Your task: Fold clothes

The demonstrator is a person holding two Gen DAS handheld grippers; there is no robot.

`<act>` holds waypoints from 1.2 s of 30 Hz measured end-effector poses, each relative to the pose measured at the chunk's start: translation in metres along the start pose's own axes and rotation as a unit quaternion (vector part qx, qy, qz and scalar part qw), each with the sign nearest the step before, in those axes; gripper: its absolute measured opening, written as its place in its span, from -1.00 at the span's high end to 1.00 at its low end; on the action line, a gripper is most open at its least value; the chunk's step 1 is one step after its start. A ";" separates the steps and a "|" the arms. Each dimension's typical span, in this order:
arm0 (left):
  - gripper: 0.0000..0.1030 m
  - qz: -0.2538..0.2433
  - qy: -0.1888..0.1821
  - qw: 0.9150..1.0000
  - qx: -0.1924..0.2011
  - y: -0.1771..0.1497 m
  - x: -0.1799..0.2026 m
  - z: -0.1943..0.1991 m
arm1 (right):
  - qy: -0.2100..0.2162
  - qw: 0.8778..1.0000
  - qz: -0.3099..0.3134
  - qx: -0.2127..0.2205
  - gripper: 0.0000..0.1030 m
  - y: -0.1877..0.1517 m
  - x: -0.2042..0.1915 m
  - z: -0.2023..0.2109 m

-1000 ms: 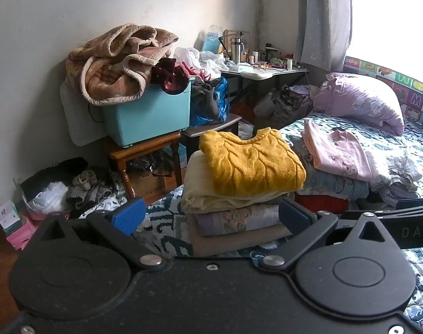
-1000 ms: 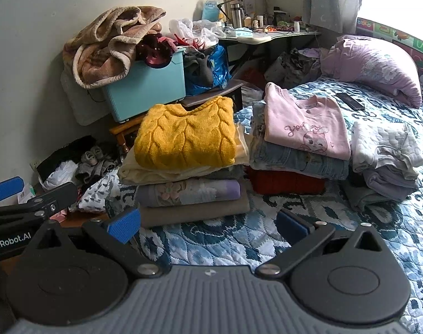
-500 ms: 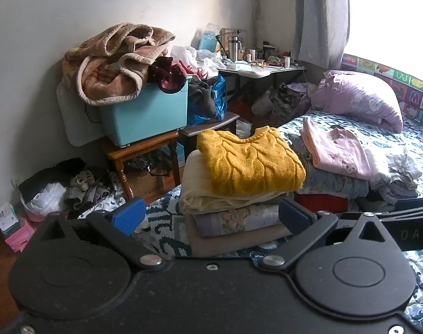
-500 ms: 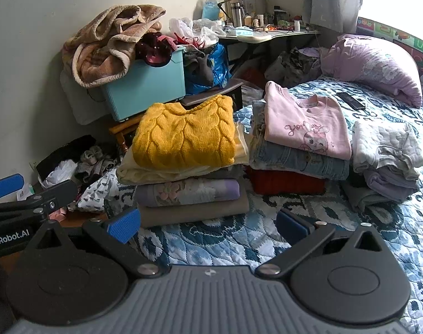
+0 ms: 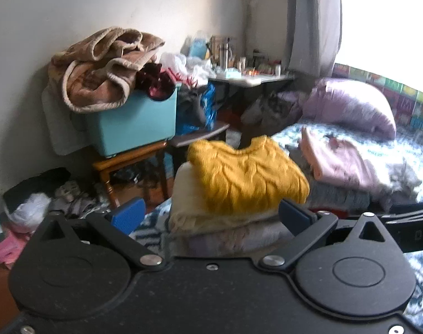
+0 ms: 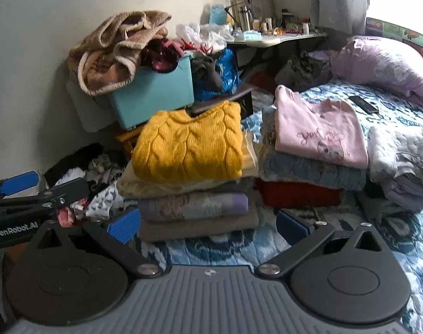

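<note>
Three stacks of folded clothes sit on the bed: one topped by a yellow sweater (image 6: pixel 189 144), one by a pink top (image 6: pixel 320 136), one by a grey garment (image 6: pixel 400 150) (layers beneath partly hidden). One lilac pillow (image 6: pixel 384 66), one teal bin (image 6: pixel 153 94), one remote (image 6: pixel 363 103).

folded stacks (image 6: pixel 189 172) ahead, bare quilt (image 6: pixel 211 247) before them

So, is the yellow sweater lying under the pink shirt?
No, the yellow sweater tops its own stack, beside the pink shirt.
</note>
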State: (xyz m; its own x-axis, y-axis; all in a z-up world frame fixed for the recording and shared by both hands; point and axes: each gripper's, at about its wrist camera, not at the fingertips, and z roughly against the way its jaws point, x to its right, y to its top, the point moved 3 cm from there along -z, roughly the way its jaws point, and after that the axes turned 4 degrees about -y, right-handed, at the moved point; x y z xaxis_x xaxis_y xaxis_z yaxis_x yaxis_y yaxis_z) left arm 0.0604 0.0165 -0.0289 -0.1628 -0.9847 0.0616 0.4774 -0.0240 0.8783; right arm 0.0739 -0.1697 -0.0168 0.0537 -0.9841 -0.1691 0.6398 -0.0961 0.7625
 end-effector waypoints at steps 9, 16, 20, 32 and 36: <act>-0.99 0.012 -0.014 1.000 -0.024 0.002 -0.010 -0.041 | 0.028 0.999 -0.026 0.026 -0.99 0.014 0.018 -0.040; -0.91 0.046 -0.040 0.998 -0.016 0.005 -0.022 -0.076 | 0.073 0.996 -0.059 0.006 -0.99 0.029 0.029 -0.084; -0.61 0.062 -0.058 0.996 -0.018 0.005 -0.026 -0.097 | 0.083 0.995 -0.063 -0.001 -0.82 0.035 0.032 -0.110; -0.39 0.131 -0.102 0.985 -0.042 -0.005 -0.040 -0.143 | 0.117 0.990 -0.076 -0.003 -0.28 0.035 0.043 -0.159; 0.07 0.145 -0.130 0.980 -0.038 -0.004 -0.040 -0.148 | 0.144 0.986 -0.085 -0.004 -0.29 0.038 0.045 -0.165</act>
State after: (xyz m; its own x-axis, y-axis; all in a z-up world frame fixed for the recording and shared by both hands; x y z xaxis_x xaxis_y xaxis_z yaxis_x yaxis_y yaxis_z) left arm 0.1925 0.0305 -0.1048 -0.2200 -0.8752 0.4308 0.5982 0.2278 0.7683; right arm 0.2275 -0.1929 -0.0984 0.1602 -0.8704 -0.4656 0.6638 -0.2541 0.7034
